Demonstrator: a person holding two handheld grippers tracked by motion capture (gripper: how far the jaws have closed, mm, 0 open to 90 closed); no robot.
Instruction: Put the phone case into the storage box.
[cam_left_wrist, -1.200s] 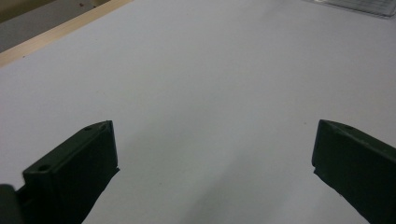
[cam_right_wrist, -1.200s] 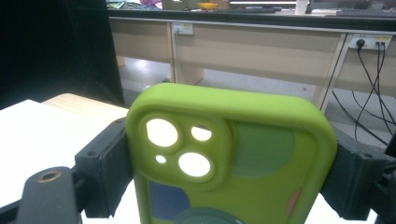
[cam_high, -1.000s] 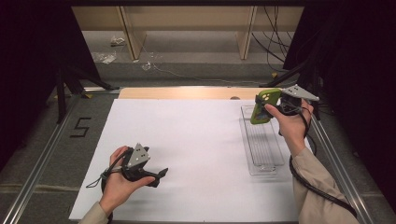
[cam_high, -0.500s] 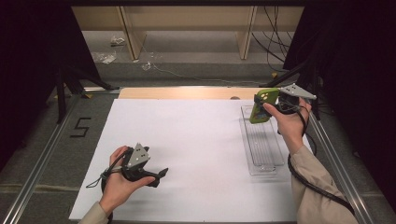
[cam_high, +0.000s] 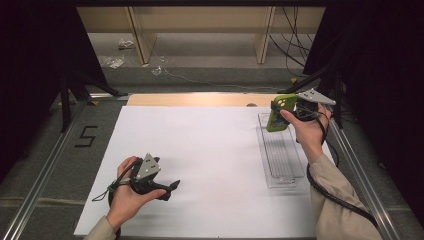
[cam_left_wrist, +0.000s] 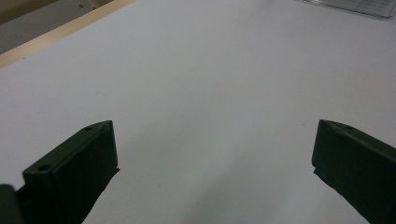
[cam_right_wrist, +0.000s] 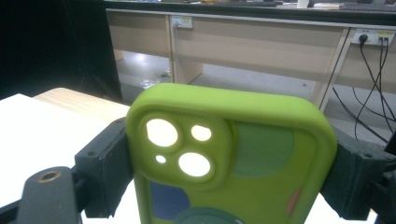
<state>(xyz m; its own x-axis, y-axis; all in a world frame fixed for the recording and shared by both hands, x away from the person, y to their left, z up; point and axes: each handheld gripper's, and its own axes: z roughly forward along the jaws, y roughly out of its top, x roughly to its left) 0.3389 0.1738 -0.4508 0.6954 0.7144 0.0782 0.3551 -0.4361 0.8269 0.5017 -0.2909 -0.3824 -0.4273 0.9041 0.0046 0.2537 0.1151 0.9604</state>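
Left gripper (cam_high: 167, 189) low over bare white sheet (cam_high: 210, 150); open room ahead and to both sides, nothing between its spread jaws. Right gripper (cam_high: 280, 112) raised, clamped on phone case (cam_high: 276, 114), which blocks the gap between its jaws. Clear tray (cam_high: 280, 155) lies directly below and toward the person from it. Table edge rail (cam_high: 355, 170) close on its outer side.

A white table top (cam_high: 210, 150) with a pale wooden strip (cam_high: 200, 99) along its far edge carries a clear plastic tray (cam_high: 280, 155), lying lengthwise just below the right gripper (cam_high: 280, 111) and well apart from the left gripper (cam_high: 170, 187).
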